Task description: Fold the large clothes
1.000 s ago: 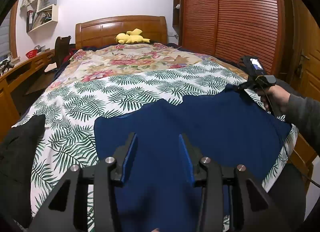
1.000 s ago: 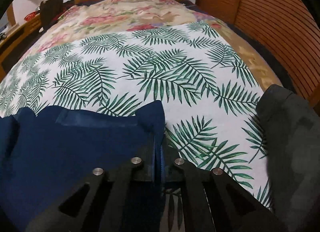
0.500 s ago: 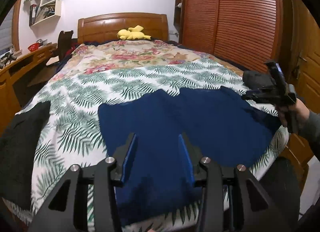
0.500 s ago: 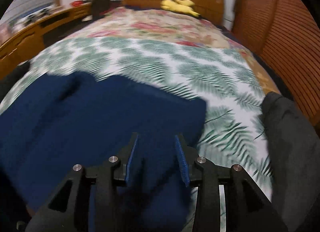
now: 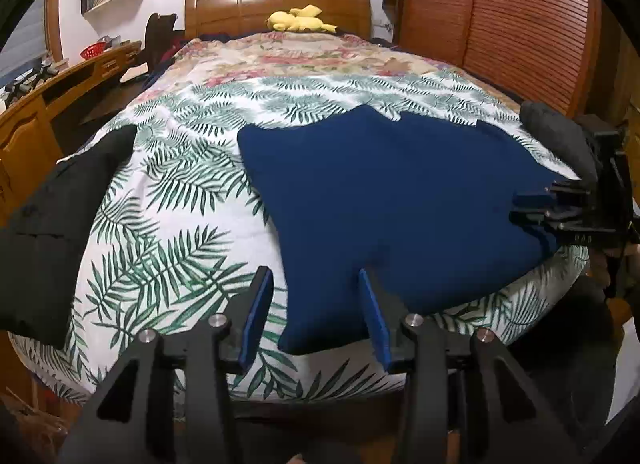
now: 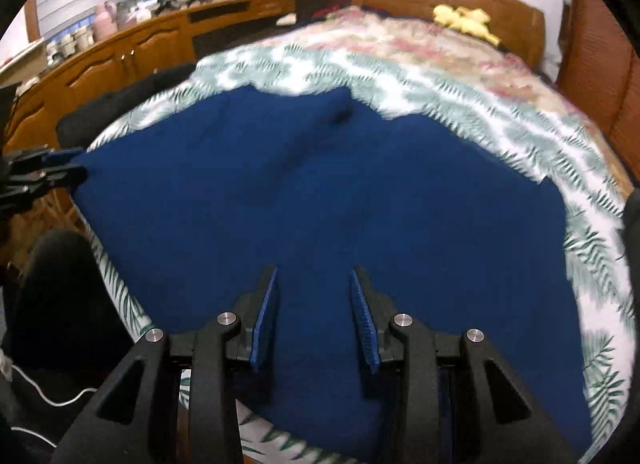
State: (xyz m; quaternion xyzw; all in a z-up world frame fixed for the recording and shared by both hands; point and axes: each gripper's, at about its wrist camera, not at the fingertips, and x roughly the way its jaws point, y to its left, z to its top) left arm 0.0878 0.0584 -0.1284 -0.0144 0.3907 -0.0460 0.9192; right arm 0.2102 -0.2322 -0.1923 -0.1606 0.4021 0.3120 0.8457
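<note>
Bedroom, wooden headboard (image 5: 276,0) at 12 o'clock; bed (image 5: 192,192) under a palm-leaf cover.

Item 1: blue garment (image 5: 400,200), spread flat across the near half of the bed, its near edge reaching the mattress edge at 6 o'clock. Judged soft, light and limp; likely to sag and crease when lifted, unlikely to slip from padded fingers. Best taken at a corner or hem, both layers pinched together.

Item 2: left gripper (image 5: 316,312), at 6 o'clock in its own view, tilted down over the garment's near left corner. Jaws part-way apart and opening, the corner edge lying between them, pads not pressing it.

Item 3: right gripper (image 6: 314,316), tilted down above the garment's near right part. Jaws part-way apart, holding nothing, cloth below.

Item 4: black clothing (image 5: 52,232), 9 o'clock, apart from the garment.

Item 5: dark bundle (image 5: 556,132), 2 o'clock, beside the garment's far right corner.

Item 6: yellow soft toy (image 5: 300,20), by the headboard.

Item 7: wooden desk (image 5: 48,100), 10 o'clock.
</note>
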